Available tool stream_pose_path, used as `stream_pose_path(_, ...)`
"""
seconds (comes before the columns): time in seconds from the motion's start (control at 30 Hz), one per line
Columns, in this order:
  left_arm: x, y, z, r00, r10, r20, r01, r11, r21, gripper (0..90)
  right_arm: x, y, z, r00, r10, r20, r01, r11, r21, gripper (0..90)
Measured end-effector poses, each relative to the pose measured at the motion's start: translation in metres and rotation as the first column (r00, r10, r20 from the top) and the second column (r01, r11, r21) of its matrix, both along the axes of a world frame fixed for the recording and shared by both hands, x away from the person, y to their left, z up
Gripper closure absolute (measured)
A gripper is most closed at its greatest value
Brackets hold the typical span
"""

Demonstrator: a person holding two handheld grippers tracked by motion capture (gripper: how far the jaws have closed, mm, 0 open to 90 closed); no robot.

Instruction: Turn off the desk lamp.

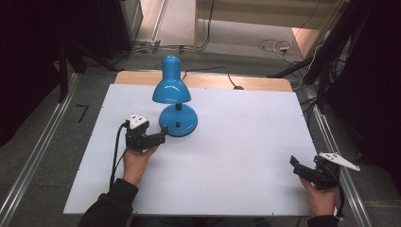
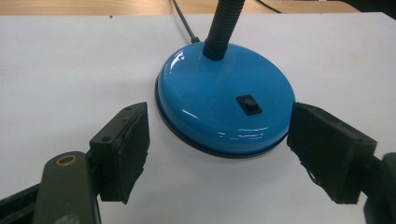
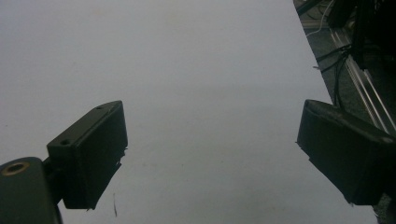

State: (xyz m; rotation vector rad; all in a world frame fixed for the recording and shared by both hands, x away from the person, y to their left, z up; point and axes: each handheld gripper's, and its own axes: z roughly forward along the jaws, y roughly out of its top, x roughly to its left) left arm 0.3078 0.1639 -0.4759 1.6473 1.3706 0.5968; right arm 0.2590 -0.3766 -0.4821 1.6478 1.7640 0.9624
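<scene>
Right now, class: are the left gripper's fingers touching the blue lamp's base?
Apart. The left gripper view shows white table between both fingers and the lamp base.

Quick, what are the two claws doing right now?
Left claw: open, holding nothing, just short of the shiny blue desk lamp's round base.
Right claw: open, holding nothing.

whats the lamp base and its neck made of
Lamp base: likely painted metal, though it may be plastic; glossy blue with sharp highlights and a dark rim at the bottom. Neck: ribbed, dark, flexible-looking tube, probably metal gooseneck with a matte finish.
</scene>
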Motion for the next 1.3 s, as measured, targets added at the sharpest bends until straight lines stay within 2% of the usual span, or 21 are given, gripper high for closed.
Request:
stream_pose_path(0.53,-0.012,0.015,0.004,0.9998,0.018,0.010,-0.018,0.9998,-0.002,19.4,0.000,0.001,-0.001,1.0000,0.002,-0.005,-0.002,1.0000,-0.004,7.1)
stream_pose_path(0.9,-0.019,0.029,0.004,0.9995,0.032,-0.004,-0.033,0.9994,-0.010,14.1,0.000,0.000,-0.001,1.0000,0.000,-0.005,0.000,1.0000,-0.003,7.1)
stream_pose_path(1.03,-0.024,0.033,0.003,0.9994,0.032,-0.009,-0.032,0.9995,0.004,12.5,0.000,0.000,-0.001,1.0000,0.000,-0.005,0.000,1.0000,-0.003,7.1)
stream_pose_path(1.3,-0.032,0.039,0.003,0.9991,0.042,-0.006,-0.042,0.9991,0.004,12.4,0.000,0.000,-0.001,1.0000,-0.001,-0.004,0.001,1.0000,-0.004,7.1)
